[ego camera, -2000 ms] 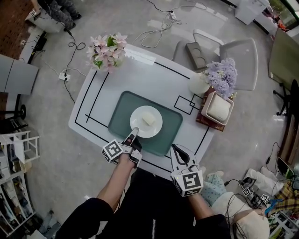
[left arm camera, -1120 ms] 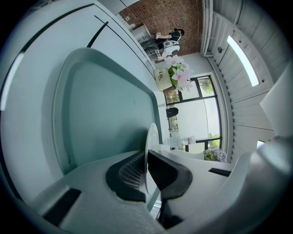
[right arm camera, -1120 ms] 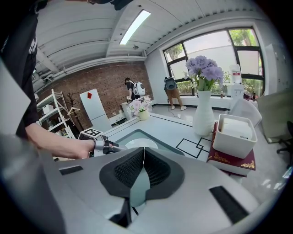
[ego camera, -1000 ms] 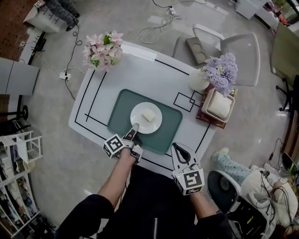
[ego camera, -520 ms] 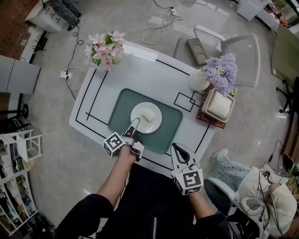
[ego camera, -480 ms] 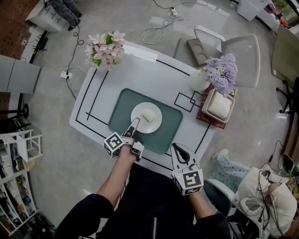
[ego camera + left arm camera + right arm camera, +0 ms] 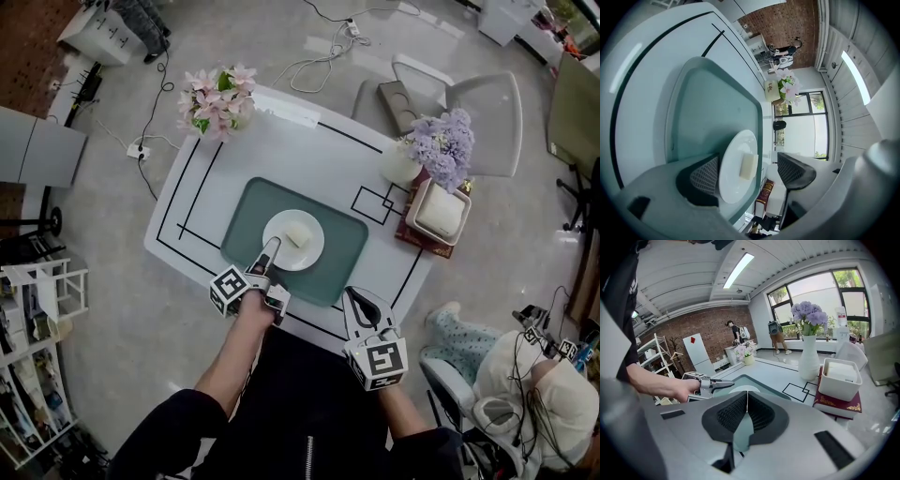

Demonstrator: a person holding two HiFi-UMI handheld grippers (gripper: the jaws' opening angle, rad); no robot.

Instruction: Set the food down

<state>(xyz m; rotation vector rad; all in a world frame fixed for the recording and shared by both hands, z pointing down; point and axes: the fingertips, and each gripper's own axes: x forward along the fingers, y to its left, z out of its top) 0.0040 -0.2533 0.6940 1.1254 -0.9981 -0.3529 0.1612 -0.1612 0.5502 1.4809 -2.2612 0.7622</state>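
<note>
A pale block of food lies on a white plate that rests on the green mat at the table's middle. My left gripper is at the plate's near rim. In the left gripper view its jaws are opening and stand wide apart, with the plate and food between them and neither pad pressing. My right gripper hangs over the table's near edge, shut and empty. In the right gripper view its pads meet.
Pink flowers stand at the white table's far left corner. A white vase of purple flowers and a white box on a red book are at the right. A grey chair stands beyond.
The left gripper has stayed at the plate's near rim and its jaws have spread. The plate and food lie still on the mat. The right gripper has not moved.
</note>
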